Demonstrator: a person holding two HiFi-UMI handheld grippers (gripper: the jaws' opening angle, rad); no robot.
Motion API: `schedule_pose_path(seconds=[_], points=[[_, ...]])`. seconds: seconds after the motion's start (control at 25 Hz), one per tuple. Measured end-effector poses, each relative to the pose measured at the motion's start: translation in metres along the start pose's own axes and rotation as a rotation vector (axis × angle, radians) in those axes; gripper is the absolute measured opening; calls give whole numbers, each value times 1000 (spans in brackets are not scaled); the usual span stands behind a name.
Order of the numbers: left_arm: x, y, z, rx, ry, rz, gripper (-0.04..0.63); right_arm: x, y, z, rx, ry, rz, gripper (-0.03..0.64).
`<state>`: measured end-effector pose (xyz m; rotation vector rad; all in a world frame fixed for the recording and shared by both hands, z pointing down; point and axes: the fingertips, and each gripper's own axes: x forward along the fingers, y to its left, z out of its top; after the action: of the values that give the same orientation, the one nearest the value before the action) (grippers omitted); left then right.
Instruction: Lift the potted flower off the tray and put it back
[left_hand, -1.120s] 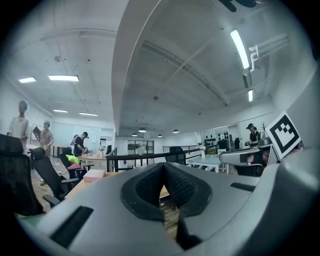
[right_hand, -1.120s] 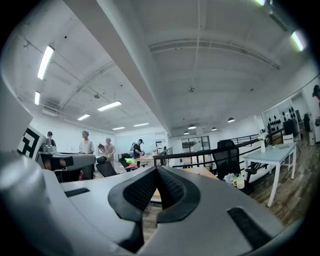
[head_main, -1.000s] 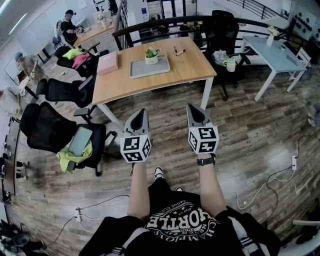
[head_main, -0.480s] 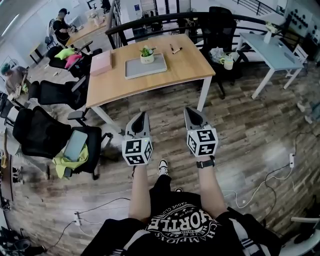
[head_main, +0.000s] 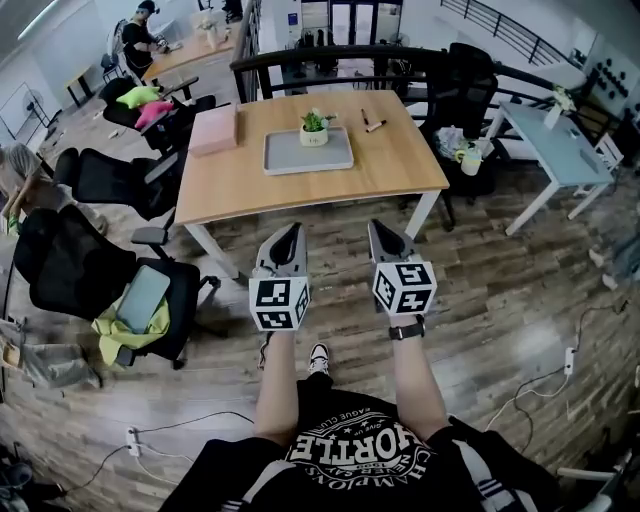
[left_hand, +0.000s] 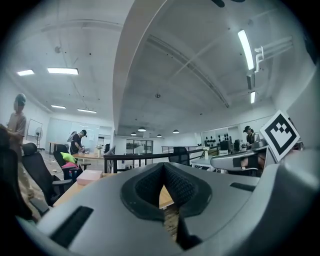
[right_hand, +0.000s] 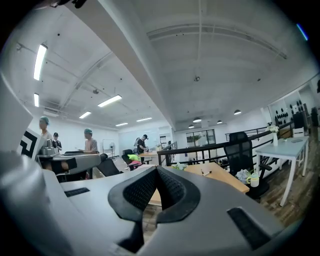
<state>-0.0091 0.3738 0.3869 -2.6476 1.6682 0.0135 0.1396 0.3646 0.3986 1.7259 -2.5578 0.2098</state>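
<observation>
Wooden table (head_main: 400, 165) bears flat grey tray (head_main: 305, 158) with potted flower (head_main: 314, 127); left tongs (head_main: 289, 229) and right tongs (head_main: 379, 225) clenched empty.

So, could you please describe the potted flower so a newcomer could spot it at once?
Find the wooden table before the black railing. A grey tray lies on it, and the potted flower stands at the tray's far edge. It is the table's only plant, green leaves in a small pale pot, unlike the flat pink box nearby.
</observation>
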Motion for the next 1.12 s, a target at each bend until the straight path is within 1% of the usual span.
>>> schedule_pose_path(seconds=[0.28, 0.52, 0.68, 0.88, 0.96, 1.12], points=[[41, 49, -19, -29, 35, 1, 18, 56, -12, -4, 71, 22, -23, 17], [77, 85, -23, -52, 28, -7, 18, 103, -14, 2, 104, 12, -30, 18], [96, 103, -24, -52, 25, -31, 18, 135, -13, 4, 119, 18, -53, 18], [113, 122, -26, -54, 14, -45, 18, 166, -2, 3, 69, 32, -50, 18], [120, 130, -33, -62, 23, -51, 18, 178, 2, -1, 48, 46, -43, 18], [133, 140, -43, -76, 43, -58, 18, 197, 0, -5, 44, 61, -39, 18]])
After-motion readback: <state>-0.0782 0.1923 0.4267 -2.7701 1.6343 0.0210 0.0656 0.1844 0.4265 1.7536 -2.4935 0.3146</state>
